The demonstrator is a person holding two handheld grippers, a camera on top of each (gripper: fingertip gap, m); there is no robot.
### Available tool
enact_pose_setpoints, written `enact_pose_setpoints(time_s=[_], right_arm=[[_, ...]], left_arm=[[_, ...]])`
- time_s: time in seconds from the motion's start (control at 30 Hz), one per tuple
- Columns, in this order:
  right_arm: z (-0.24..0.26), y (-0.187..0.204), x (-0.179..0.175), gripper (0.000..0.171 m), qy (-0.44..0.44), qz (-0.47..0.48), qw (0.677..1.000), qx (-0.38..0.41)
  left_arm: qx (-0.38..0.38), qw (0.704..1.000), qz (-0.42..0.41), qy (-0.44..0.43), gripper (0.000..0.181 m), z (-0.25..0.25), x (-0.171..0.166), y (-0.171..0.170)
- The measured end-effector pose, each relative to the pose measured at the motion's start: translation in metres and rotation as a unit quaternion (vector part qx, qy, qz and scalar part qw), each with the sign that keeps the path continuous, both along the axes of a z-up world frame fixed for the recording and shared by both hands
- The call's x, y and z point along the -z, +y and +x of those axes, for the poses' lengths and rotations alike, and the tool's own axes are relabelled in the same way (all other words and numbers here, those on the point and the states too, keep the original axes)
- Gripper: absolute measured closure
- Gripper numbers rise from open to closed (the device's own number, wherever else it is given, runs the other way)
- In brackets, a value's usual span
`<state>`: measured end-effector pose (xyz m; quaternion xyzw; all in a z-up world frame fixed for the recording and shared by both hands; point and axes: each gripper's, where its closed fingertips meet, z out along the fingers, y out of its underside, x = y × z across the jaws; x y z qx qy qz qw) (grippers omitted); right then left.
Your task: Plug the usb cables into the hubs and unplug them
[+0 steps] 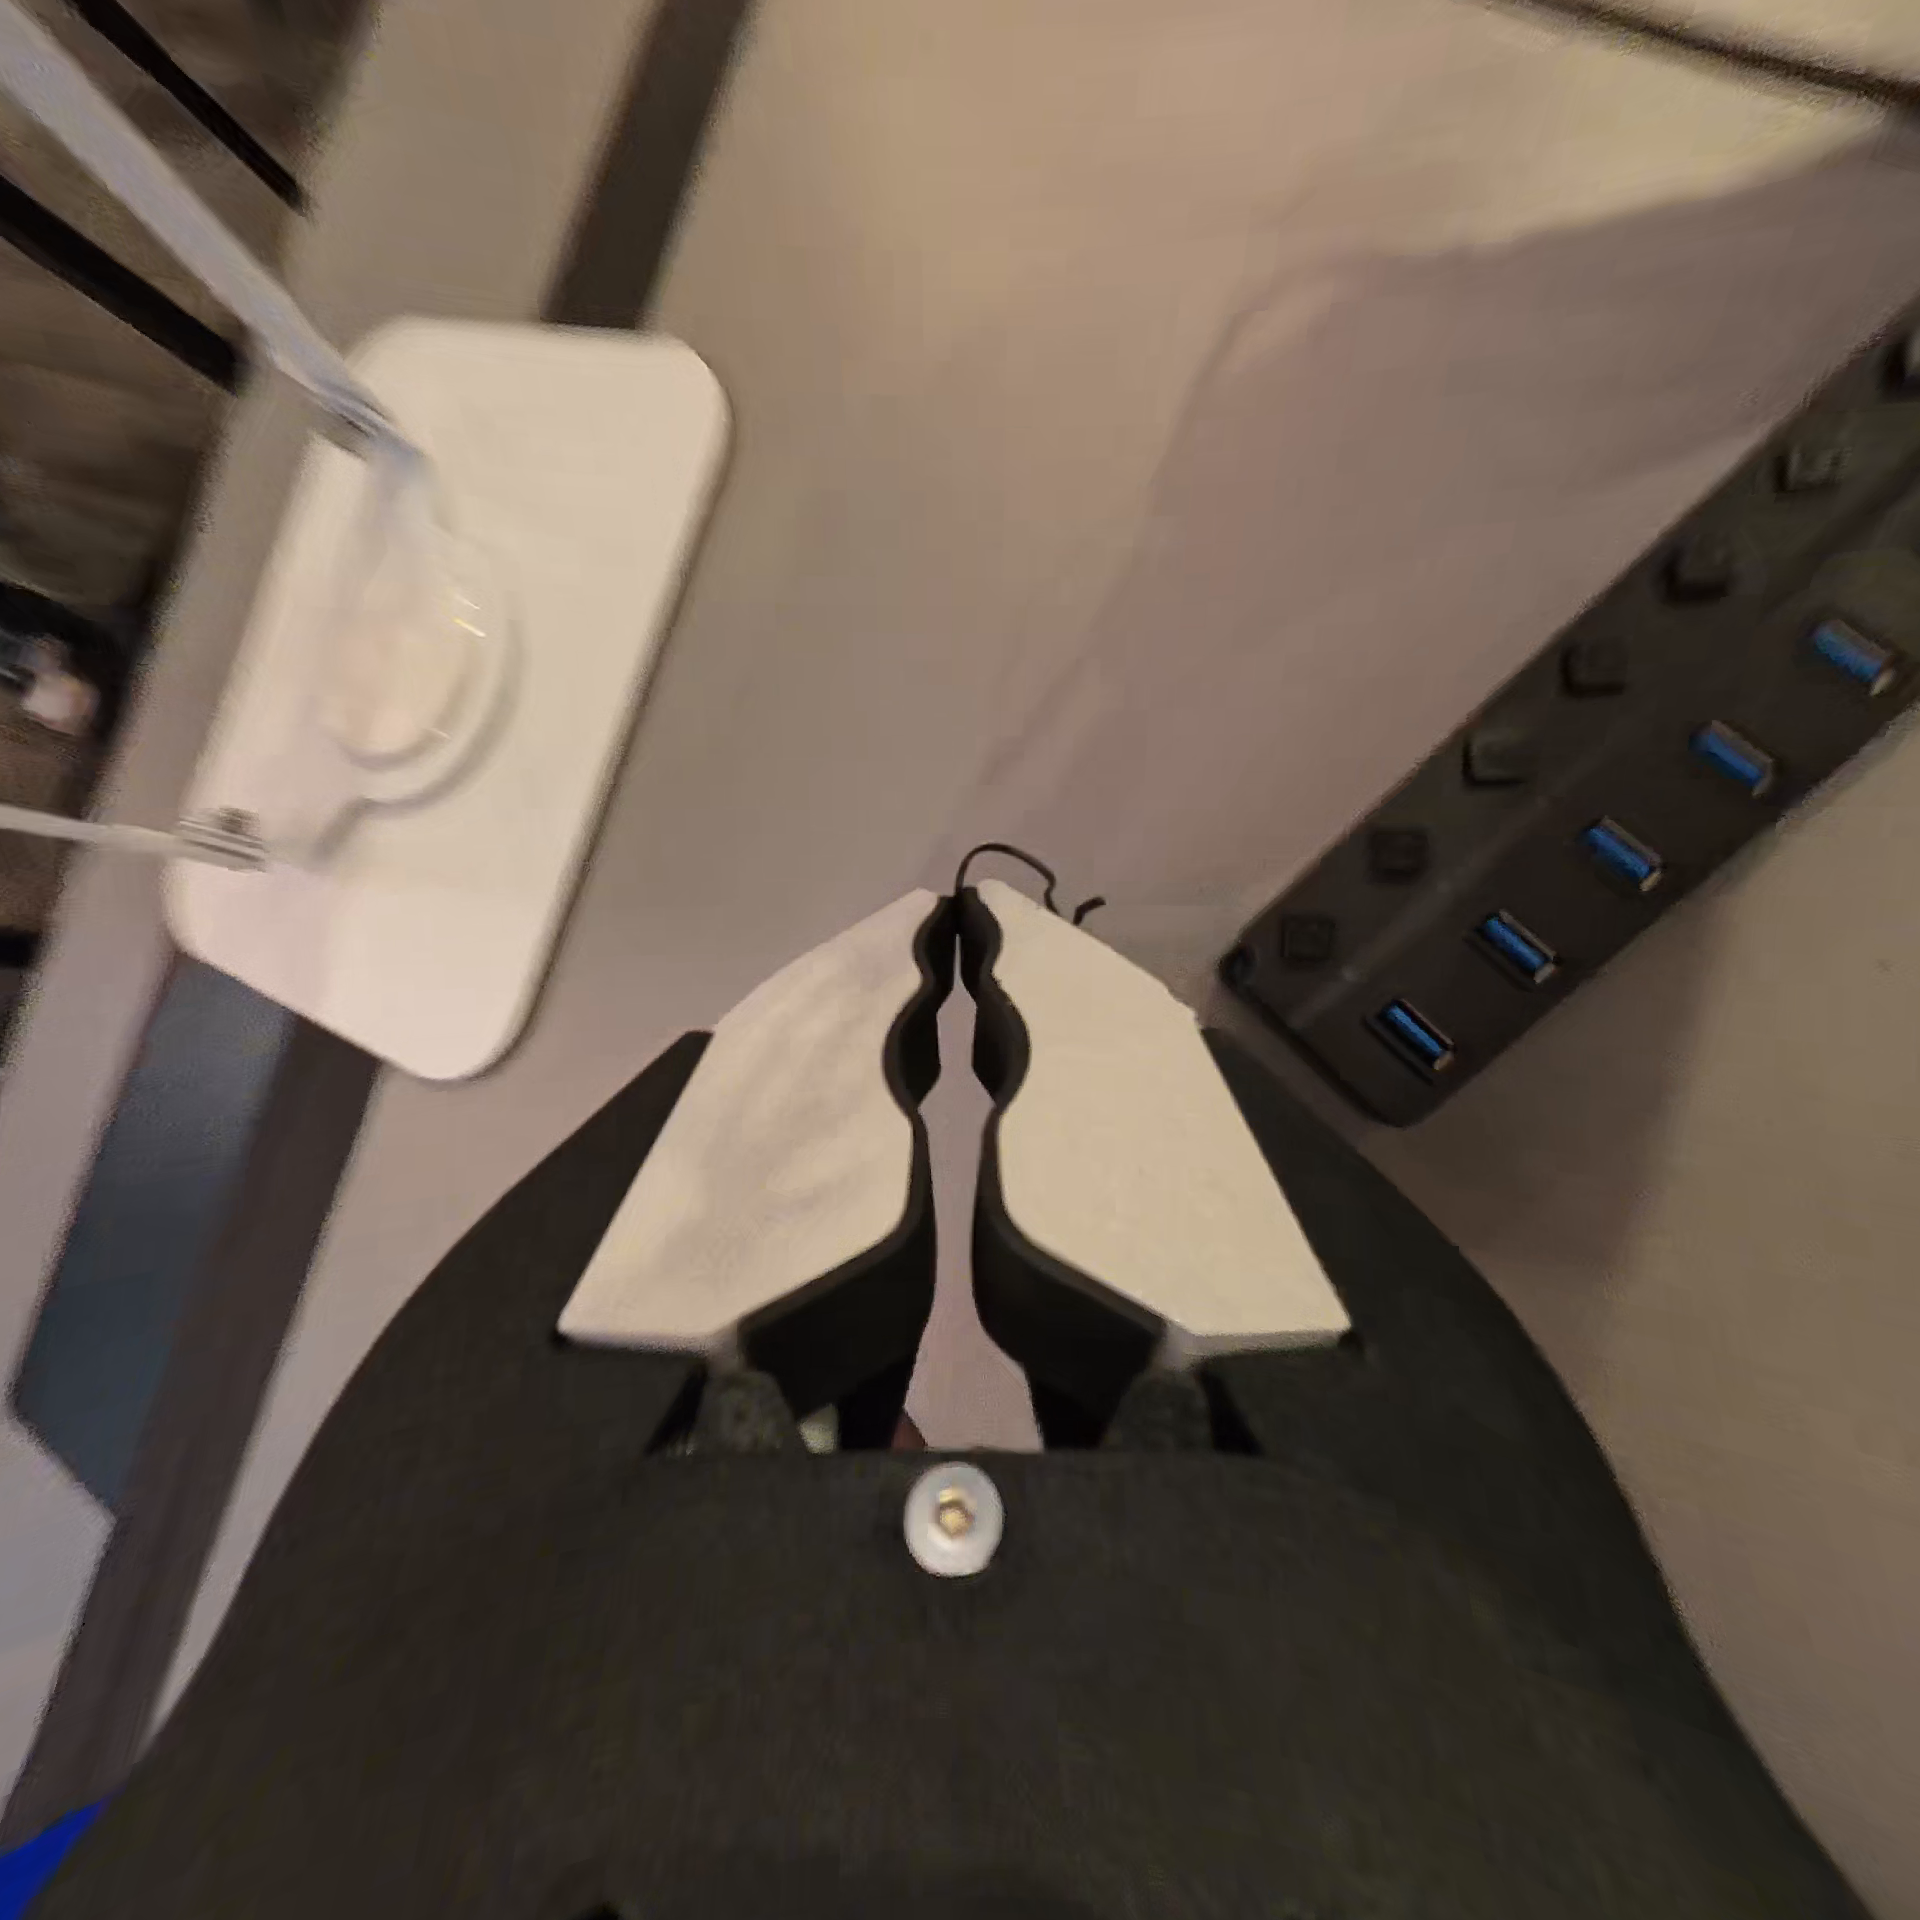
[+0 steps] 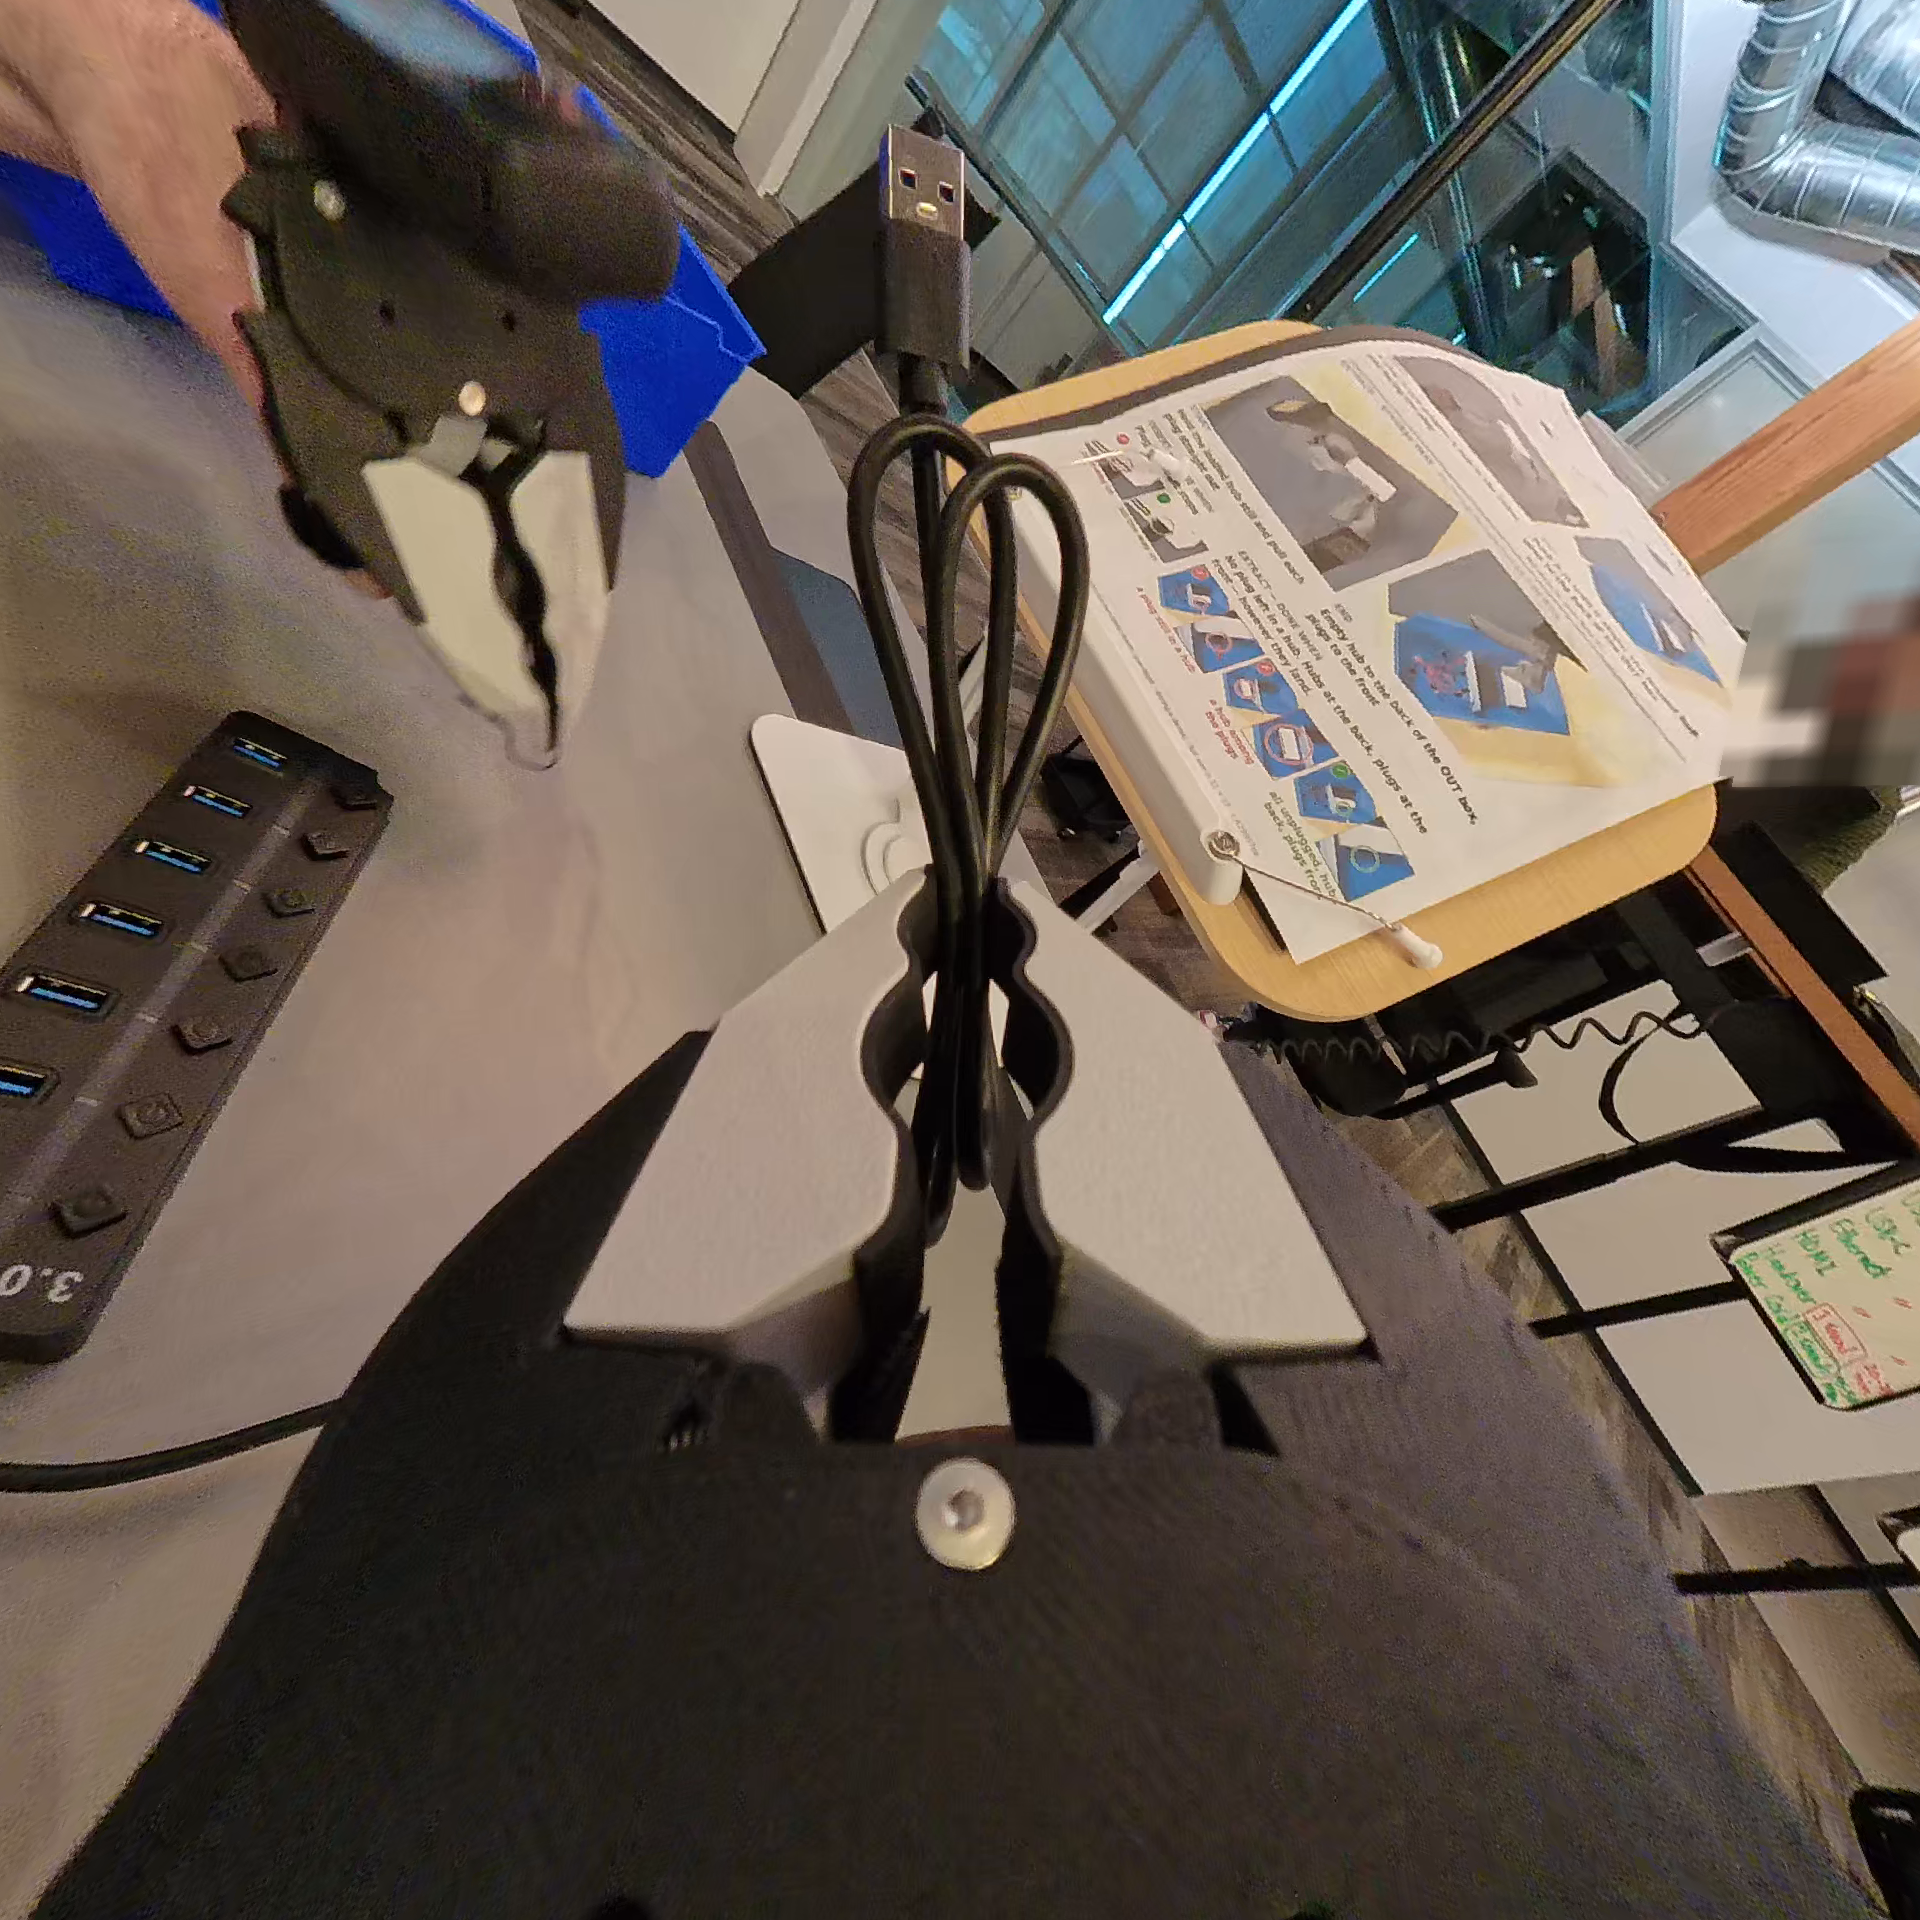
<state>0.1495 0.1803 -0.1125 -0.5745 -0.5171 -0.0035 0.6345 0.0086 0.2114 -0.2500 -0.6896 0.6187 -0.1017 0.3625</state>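
We see a matte black, bar-shaped hub (image 2: 156, 997) lying flat on the smooth grey table (image 2: 499, 1039), with six blue-tongued ports in a row in the right wrist view and a line of small raised buttons beside them; a black cord leaves its near end. Our right gripper (image 2: 961, 914), white angular fingers lined with wavy black rubber pads, is closed tight on a glossy black usb cable (image 2: 966, 665) folded into two loops (the loops stand up above the fingertips). The cable's single metal-shelled plug (image 2: 925, 187) points upward, well above the hub and clear of every port. Our left gripper (image 1: 958, 909) has its jaws pressed together; only a thin black thread curls at its tips. It hovers above the table near the hub's end. A white rounded-rectangle base (image 1: 447, 686) sits on the table edge. Beyond stands a wooden board (image 2: 1455, 935) carrying one printed sheet (image 2: 1403, 582).
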Motion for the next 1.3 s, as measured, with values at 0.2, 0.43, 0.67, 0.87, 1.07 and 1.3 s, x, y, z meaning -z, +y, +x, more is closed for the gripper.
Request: enact_pose_setpoints(time_s=[0.2, 0.43, 0.67, 0.87, 1.07, 1.3], right_arm=[[-0.015, -0.019, -0.011, 0.166, 0.02, -0.003, 0.998, -0.058], [-0.041, -0.048, -0.018, 0.167, -0.023, 0.03, 0.993, -0.114], [-0.054, -0.059, -0.024, 0.167, -0.055, 0.054, 0.99, -0.115], [-0.059, -0.072, -0.04, 0.167, -0.023, 0.06, 0.988, -0.139], [-0.061, -0.084, -0.066, 0.167, 0.067, 0.061, 0.981, -0.171], [-0.058, -0.089, -0.076, 0.167, 0.069, 0.076, 0.98, -0.168]], left_arm=[[0.005, 0.976, 0.103, -0.193, 0.18, 0.011, -0.122, 0.002], [0.074, 0.939, 0.179, -0.283, 0.181, 0.042, -0.205, -0.02], [0.15, 0.923, 0.179, -0.306, 0.18, 0.08, -0.236, -0.055], [0.204, 0.915, 0.191, -0.292, 0.18, 0.1, -0.239, -0.079], [0.228, 0.907, 0.15, -0.322, 0.181, 0.113, -0.24, -0.102], [0.236, 0.874, 0.032, -0.423, 0.181, 0.118, -0.252, -0.117]])
